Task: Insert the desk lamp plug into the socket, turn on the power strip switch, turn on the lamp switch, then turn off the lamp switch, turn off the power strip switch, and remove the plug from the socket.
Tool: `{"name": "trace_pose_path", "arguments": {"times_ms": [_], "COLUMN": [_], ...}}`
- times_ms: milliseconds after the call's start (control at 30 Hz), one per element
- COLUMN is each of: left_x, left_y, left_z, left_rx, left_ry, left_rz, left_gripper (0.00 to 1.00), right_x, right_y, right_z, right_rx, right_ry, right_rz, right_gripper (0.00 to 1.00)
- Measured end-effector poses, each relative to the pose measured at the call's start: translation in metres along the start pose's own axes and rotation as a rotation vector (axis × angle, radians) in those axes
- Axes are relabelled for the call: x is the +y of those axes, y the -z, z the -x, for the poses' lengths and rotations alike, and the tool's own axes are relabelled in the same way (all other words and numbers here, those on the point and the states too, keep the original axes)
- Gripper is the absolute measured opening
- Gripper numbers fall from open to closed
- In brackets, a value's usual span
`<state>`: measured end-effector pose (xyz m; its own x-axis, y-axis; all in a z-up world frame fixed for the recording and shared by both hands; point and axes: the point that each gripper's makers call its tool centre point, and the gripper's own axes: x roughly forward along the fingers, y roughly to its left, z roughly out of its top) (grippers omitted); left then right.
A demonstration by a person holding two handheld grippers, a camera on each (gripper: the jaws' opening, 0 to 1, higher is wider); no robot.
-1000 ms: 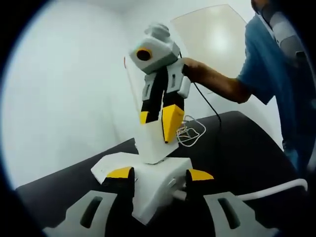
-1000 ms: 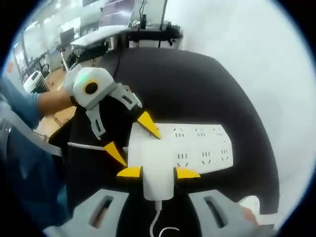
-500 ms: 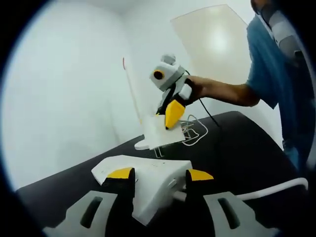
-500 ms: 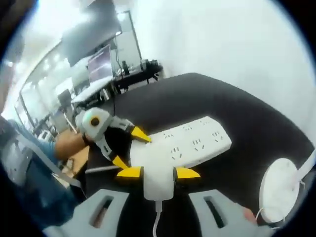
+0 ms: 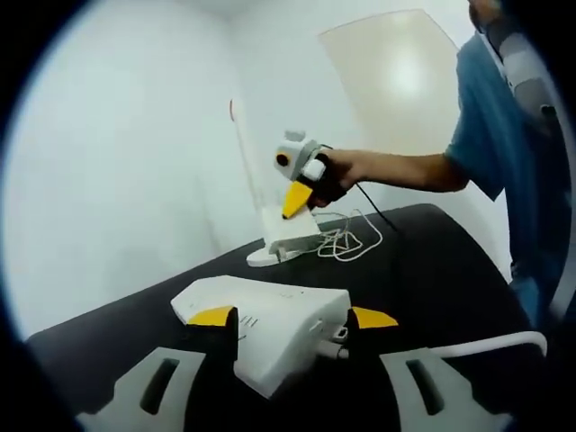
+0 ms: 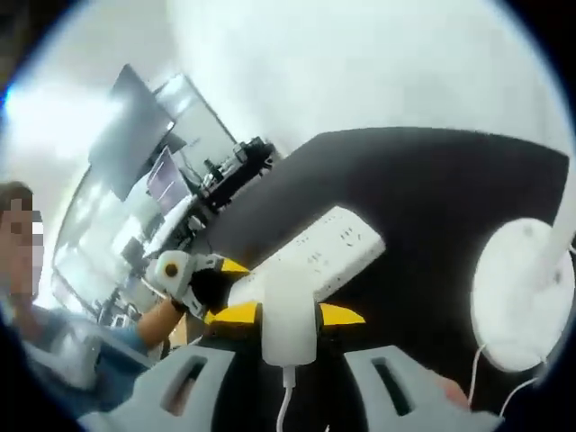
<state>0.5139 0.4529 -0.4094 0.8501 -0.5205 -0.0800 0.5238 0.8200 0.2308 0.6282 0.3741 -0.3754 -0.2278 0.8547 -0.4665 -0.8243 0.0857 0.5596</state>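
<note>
Left gripper view, and close in at the bottom the left gripper [image 5: 292, 318] has its yellow-tipped jaws clamped on either side of the white power strip [image 5: 261, 328], gripping its near end. The strip lies on the black table [image 5: 432, 270], slanting away to the left, and its thick white cord [image 5: 468, 349] runs off to the right across the tabletop. Further back, the right gripper [image 5: 297, 184] hangs above the table in a person's hand [image 5: 346, 171], one yellow jaw tip pointing down at a white plug [image 5: 292, 232] it holds; from this angle the grip itself is hard to read. Just behind sits the round white lamp base [image 5: 265, 256] with a thin stem [image 5: 245, 171] rising from it, and a loose tangle of thin white wire [image 5: 346, 238] lies on the table beside it. A blue sleeve [image 5: 490, 117] fills the right edge, with a white wall [image 5: 117, 162] beyond.

Over to the right gripper view: the right gripper [image 6: 288, 315] is clenched on the white plug [image 6: 288, 319], squeezed between the two yellow tips, its thin wire [image 6: 285, 400] trailing down toward the camera. The plug is out of the socket, held up off the power strip [image 6: 315, 252], which stretches away behind it on the black table [image 6: 423, 180]. At the strip's far end the left gripper [image 6: 202, 279] shows, held in a hand. To the right, the white lamp base [image 6: 517, 292] sits on the table. In the distance, desks and monitors [image 6: 166, 175].
</note>
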Motion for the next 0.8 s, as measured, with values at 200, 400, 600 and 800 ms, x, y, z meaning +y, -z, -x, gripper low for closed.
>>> {"name": "trace_pose_path", "arguments": {"times_ms": [200, 400, 600, 800], "left_x": [-0.008, -0.006, 0.002, 0.002], "left_y": [-0.004, -0.003, 0.001, 0.0], "left_z": [-0.005, -0.004, -0.001, -0.001], "left_rx": [-0.002, -0.003, -0.001, 0.0], "left_ry": [0.007, 0.004, 0.002, -0.004], "left_rz": [0.025, 0.032, 0.037, 0.041], "left_gripper": [0.54, 0.56, 0.57, 0.58], "right_x": [-0.021, -0.029, -0.051, -0.042], "right_y": [0.015, 0.015, 0.003, -0.011], "right_z": [-0.007, -0.012, -0.002, 0.013], "right_rx": [0.038, 0.023, -0.013, -0.061], "right_ry": [0.029, 0.04, 0.208, 0.293], "right_rz": [-0.053, -0.034, 0.216, 0.34], "right_gripper": [0.24, 0.25, 0.26, 0.26]}}
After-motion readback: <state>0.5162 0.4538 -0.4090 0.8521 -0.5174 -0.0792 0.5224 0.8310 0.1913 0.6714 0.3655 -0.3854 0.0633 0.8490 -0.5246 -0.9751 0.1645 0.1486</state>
